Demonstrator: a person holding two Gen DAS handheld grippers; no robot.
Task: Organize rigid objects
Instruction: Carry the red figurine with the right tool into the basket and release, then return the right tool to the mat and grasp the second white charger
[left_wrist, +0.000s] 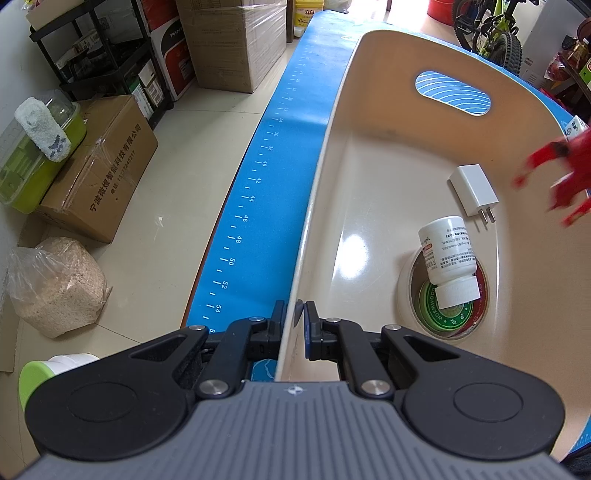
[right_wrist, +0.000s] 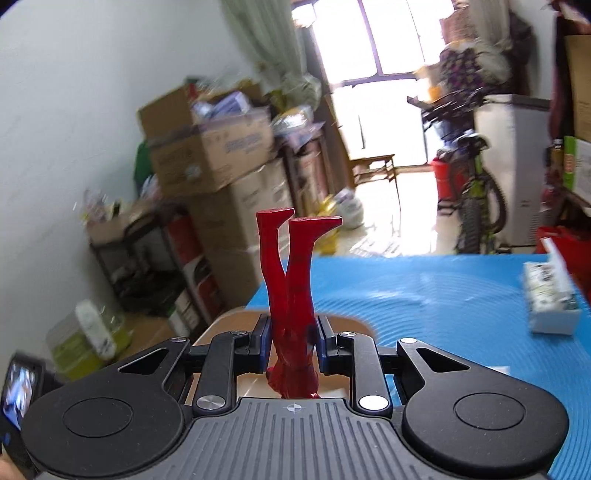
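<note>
My left gripper (left_wrist: 298, 317) is shut on the near left rim of a cream plastic basin (left_wrist: 332, 155) that stands on the blue mat (left_wrist: 280, 177). Inside the basin lie a white plug charger (left_wrist: 474, 194), a white pill bottle (left_wrist: 448, 258) on its side, and under it a round tin with a green label (left_wrist: 439, 314). My right gripper (right_wrist: 291, 325) is shut on a red figurine (right_wrist: 291, 273), held upside down with both legs sticking out ahead. In the left wrist view the figurine (left_wrist: 557, 173) shows as a red blur above the basin's right side.
A white printed box (right_wrist: 550, 299) lies on the blue mat (right_wrist: 443, 314) to the right. Off the table's left edge are cardboard boxes (left_wrist: 99, 170), a black shelf (left_wrist: 103, 48), a green container (left_wrist: 33, 155) and a clear bag of grain (left_wrist: 55, 288) on the floor.
</note>
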